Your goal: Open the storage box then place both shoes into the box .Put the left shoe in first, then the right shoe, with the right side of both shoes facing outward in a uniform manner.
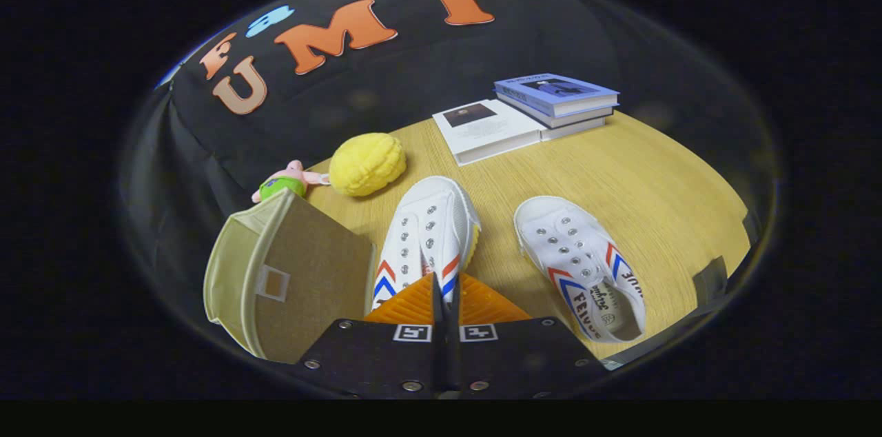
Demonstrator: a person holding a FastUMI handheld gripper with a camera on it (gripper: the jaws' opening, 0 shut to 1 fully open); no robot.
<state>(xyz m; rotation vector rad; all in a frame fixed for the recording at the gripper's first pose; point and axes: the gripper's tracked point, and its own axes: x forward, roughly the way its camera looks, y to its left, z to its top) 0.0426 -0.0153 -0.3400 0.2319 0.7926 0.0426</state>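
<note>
Wood-grain tabletop (620, 182), pale and smooth, spreads under everything, with dark tape patches on its near right edge. At the near left sits the storage box (289, 278), a beige woven-fabric cube with soft rounded corners, a lighter trim and a small square label pocket on its face; its lid is down. At the far side lie three flat, hard-edged books: a white book (486, 130) lying alone, and just to its right a blue-covered book (558, 94) stacked on a second white one (575, 127). Two white canvas shoes with metal eyelets and red-and-blue chevron stripes stand side by side, toes pointing far. The left shoe (431, 230) stands just right of the box, its heel end hidden behind the gripper (446, 285); the right shoe (582, 265) stands apart further right, its opening and printed insole showing. A bumpy, rounded yellow plush (367, 163) rests beyond the box, touching a small pink and green plush toy (286, 182) at the table's far left edge. The gripper's ridged fingers (406, 306) are pressed together at the left shoe's heel; whether they pinch any of its fabric cannot be told.
</note>
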